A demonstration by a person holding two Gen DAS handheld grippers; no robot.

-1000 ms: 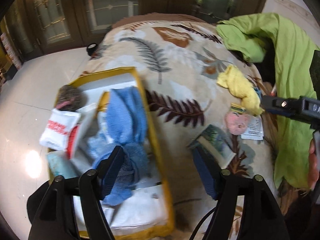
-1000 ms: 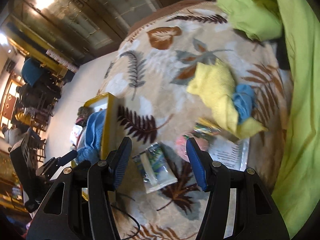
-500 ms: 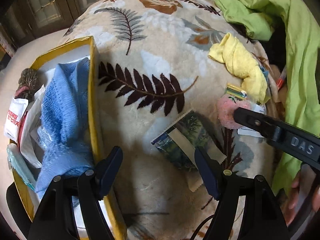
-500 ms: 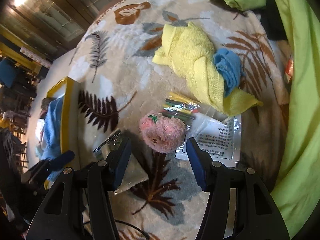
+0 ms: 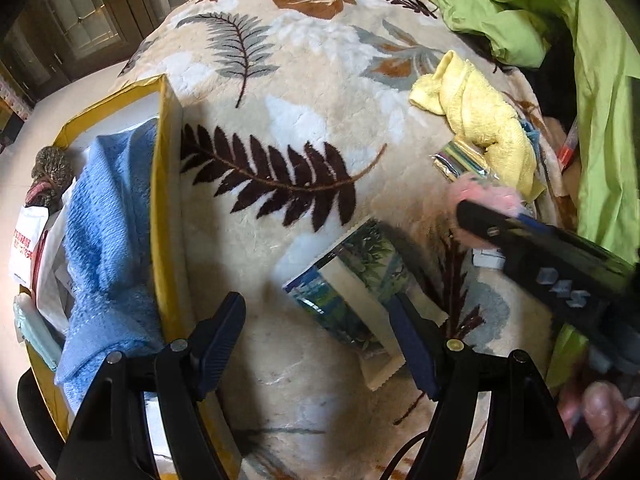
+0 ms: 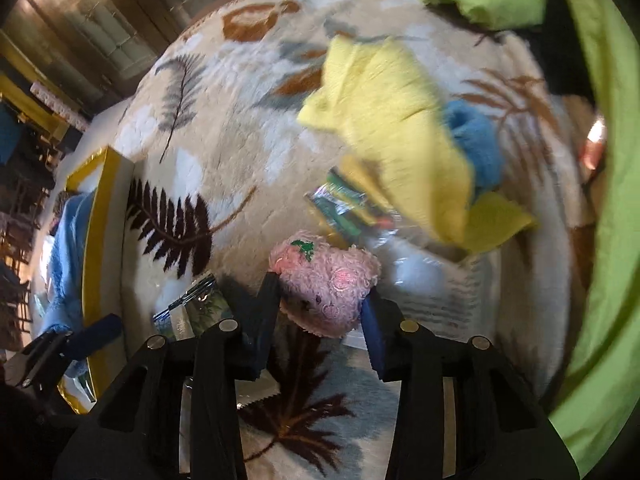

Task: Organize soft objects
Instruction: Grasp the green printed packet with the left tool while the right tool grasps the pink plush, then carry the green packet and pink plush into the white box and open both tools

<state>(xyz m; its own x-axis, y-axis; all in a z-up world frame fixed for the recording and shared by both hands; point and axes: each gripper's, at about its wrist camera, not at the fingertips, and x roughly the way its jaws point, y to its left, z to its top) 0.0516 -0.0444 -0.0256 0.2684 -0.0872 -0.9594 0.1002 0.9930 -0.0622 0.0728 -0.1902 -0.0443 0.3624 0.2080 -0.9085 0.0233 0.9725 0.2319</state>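
Right wrist view: right gripper (image 6: pixel 320 312) jaws have just been closing, pads now against both flanks of the pink plush toy (image 6: pixel 326 284) at lower centre of frame, on the leaf-print blanket (image 6: pixel 240 128). Toy looks light, squashy and non-fragile, so I'd pinch across the body's middle, deep enough that the fluff doesn't slide out. Left gripper (image 5: pixel 320 344) stands wide and empty, low in its own frame over the printed packet (image 5: pixel 352 280), with the yellow-rimmed box (image 5: pixel 160 200) at left.
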